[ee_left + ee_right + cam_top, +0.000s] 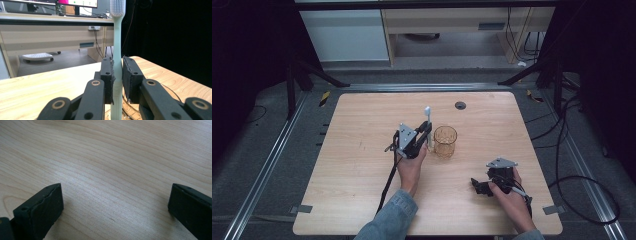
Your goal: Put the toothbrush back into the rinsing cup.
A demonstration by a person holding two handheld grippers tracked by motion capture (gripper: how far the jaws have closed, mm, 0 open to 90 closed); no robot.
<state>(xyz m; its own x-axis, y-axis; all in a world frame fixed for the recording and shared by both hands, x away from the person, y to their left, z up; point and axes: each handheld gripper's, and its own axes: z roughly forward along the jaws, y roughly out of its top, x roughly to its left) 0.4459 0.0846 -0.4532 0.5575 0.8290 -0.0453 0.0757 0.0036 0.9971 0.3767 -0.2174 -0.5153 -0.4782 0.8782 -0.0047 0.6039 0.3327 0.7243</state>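
No readable writing shows on anything. Near the counter's (362, 165) middle, the left claw (426, 131) is clamped on a pale toothbrush (117, 50), held upright with its bristled head on top. Just beside it, toward the right edge, stands an amber see-through cup (445, 141). The left gripper view shows the handle pinched between both pads; its lower end seems to sit by the cup's rim, though that is blurred. Toward the near right corner, the right claw (115, 202) rests low over bare wood, jaws wide apart.
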